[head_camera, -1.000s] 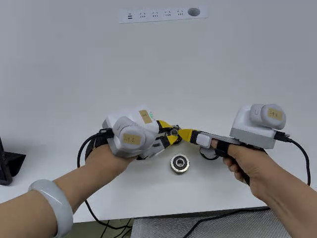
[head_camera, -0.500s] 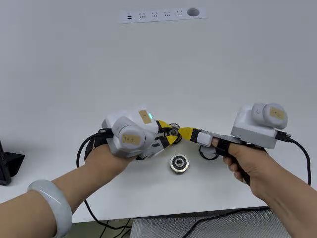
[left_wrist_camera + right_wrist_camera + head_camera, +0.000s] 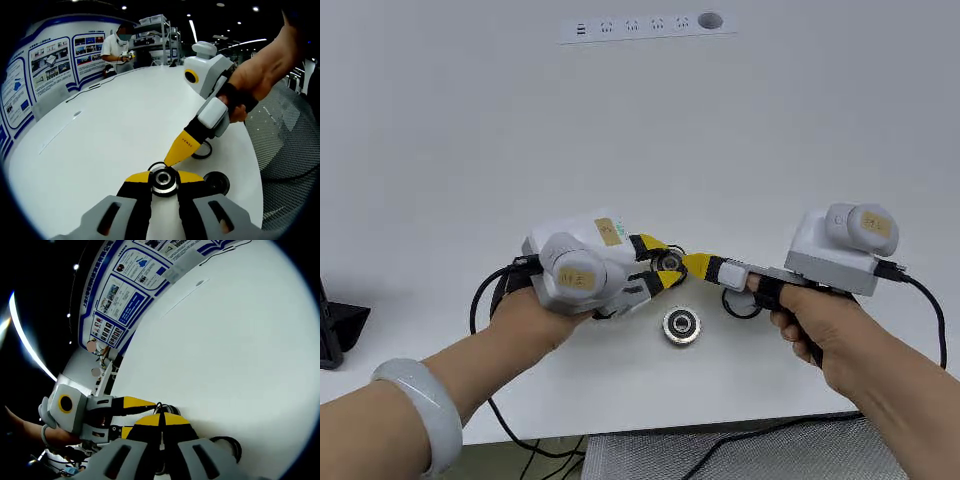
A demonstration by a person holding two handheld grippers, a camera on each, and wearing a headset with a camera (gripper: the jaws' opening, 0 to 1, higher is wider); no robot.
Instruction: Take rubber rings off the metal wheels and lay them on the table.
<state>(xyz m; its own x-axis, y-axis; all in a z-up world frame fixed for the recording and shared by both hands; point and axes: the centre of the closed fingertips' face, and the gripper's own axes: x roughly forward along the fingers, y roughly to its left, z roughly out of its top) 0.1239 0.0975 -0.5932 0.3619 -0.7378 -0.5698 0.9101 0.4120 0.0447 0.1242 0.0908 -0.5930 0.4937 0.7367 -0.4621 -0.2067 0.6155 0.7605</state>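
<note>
My left gripper [image 3: 663, 266] is shut on a small metal wheel [image 3: 671, 263], held just above the white table [image 3: 650, 160]. In the left gripper view the wheel [image 3: 165, 182] sits between the yellow jaws, with a thin black rubber ring [image 3: 156, 165] showing at its top edge. My right gripper [image 3: 689, 265] comes in from the right, shut on that ring [image 3: 159, 405] at the wheel's rim. A bare metal wheel [image 3: 682, 323] lies on the table below them. One black rubber ring [image 3: 741, 305] lies loose on the table under the right gripper.
A white power strip [image 3: 645, 26] lies at the table's far edge. Black cables [image 3: 485, 300] trail from the left gripper over the front edge. A black stand [image 3: 335, 335] is at the left. A person [image 3: 119, 45] stands far behind the table.
Both grippers stay joined at the held wheel; the pair sits very slightly higher and to the left. The wheel and ring on the table have not moved.
</note>
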